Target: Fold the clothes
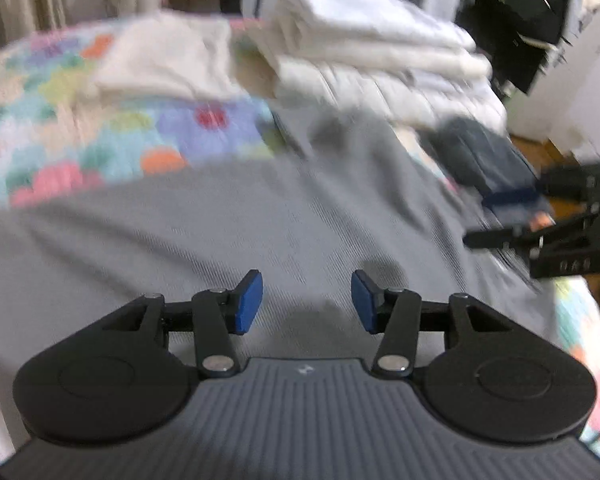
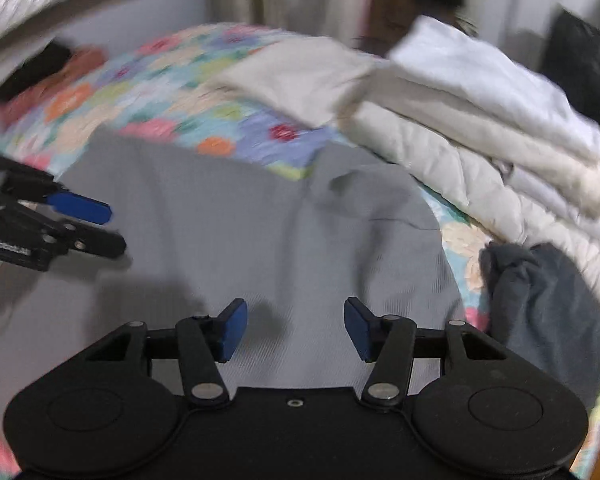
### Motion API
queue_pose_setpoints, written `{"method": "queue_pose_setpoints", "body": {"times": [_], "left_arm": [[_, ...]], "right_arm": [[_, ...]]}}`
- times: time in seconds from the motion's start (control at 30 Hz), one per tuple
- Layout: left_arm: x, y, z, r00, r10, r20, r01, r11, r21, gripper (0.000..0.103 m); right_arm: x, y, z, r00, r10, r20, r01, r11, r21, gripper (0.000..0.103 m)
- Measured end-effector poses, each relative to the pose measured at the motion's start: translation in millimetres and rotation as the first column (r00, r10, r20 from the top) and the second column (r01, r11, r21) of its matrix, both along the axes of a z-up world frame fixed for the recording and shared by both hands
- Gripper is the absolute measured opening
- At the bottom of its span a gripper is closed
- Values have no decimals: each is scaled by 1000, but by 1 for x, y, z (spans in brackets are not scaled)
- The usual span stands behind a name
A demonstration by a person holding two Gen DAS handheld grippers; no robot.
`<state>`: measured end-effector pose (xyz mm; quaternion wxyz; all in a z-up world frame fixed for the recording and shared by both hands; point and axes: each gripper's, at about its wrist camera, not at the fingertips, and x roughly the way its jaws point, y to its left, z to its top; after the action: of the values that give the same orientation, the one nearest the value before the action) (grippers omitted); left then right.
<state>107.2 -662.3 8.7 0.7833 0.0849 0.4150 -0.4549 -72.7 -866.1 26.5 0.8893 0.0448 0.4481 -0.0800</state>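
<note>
The left gripper hovers over the grey garment spread on the floral bedspread, jaws apart and empty. Rightward, the right gripper is likewise spread and holding nothing, and beyond it lies a dark, blurred cloth, probably another garment.

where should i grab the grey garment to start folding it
Probably the grey garment at its right side edge, coming in from the right with the right gripper. It lies flat on the floral bedspread, so only its edges offer the open fingers something to pinch.
</note>
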Motion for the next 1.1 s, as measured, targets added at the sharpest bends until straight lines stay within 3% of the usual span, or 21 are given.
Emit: {"method": "queue_pose_setpoints", "body": {"times": [0.13,0.23,0.33,0.5,0.7,0.77,0.83,0.87,0.9,1.03,1.1], "left_arm": [[48,-48,-26,996,4,-87,-7,999,-34,54],[77,-85,-50,990,17,-138,-22,999,-40,54],[104,-122,-72,980,1,-198,-8,999,-36,51],[129,-157,-85,979,-15,-205,8,999,-33,51],[163,-172,-103,968,50,-244,-65,996,-53,54],[170,-170,-110,957,66,-281,-94,992,-85,55],[173,-168,-114,947,67,-315,-112,986,-125,61],[174,-166,-116,942,66,-329,-119,983,-143,62],[174,-165,-118,938,63,-340,-121,981,-153,62],[171,-162,-119,937,43,-346,-109,978,-175,63],[168,-159,-116,944,52,-325,-120,974,-192,63]], "right_arm": [[22,-43,-22,991,-122,50,119,991,54,59],[35,-83,-27,961,-252,114,235,962,141,59],[52,-119,-35,928,-333,167,284,922,263,59],[90,-156,-55,919,-373,127,320,895,310,59],[119,-180,-86,922,-386,35,343,854,391,60],[118,-177,-94,934,-355,31,307,846,436,60],[112,-164,-96,963,-263,55,210,864,458,50],[108,-156,-97,976,-207,66,154,873,462,34],[103,-147,-98,985,-158,71,110,887,449,26],[86,-106,-107,999,31,44,-45,930,364,21],[81,-91,-112,997,71,40,-81,936,343,20]]}}
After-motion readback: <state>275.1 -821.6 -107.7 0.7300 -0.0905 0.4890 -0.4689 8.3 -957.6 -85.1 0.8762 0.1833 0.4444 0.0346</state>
